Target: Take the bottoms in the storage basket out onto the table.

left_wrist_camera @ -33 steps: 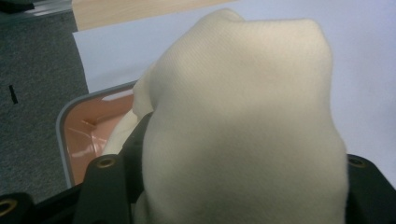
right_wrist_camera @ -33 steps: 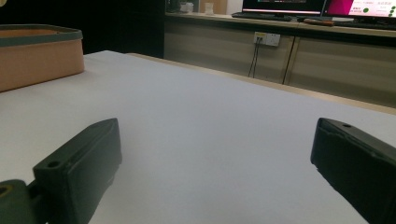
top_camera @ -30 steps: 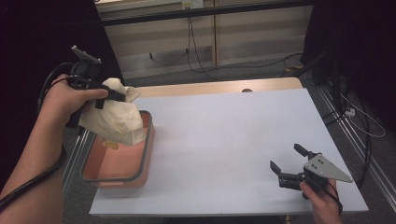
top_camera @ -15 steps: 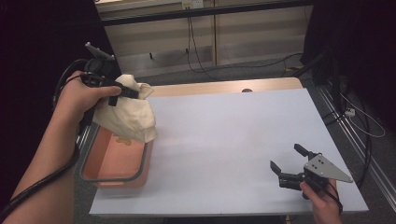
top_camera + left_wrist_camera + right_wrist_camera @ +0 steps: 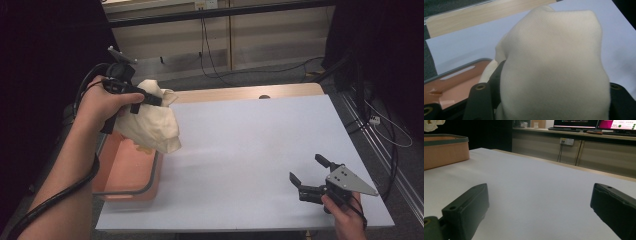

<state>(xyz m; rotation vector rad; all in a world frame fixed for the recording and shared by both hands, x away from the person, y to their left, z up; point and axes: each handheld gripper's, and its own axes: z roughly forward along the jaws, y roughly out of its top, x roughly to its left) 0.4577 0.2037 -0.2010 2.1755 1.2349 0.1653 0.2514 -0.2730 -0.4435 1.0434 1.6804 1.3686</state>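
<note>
Cream cloth [image 5: 150, 122] hangs clamped in the left hand-held gripper [image 5: 150, 100] at nine o'clock above the orange tray [image 5: 125, 177], apparently mid-transfer, next needing lowering onto the counter [image 5: 250, 145], while the right hand-held gripper [image 5: 307, 175] waits open at four o'clock.

Cream cloth [image 5: 150, 122], plain with a fine woven texture. Salmon-pink bin [image 5: 127, 172] with a grey rim. White table sheet [image 5: 250, 145] over a light wood tabletop [image 5: 240, 93]. Black left gripper [image 5: 150, 100]; black right gripper [image 5: 306, 176] with a grey plate.
</note>
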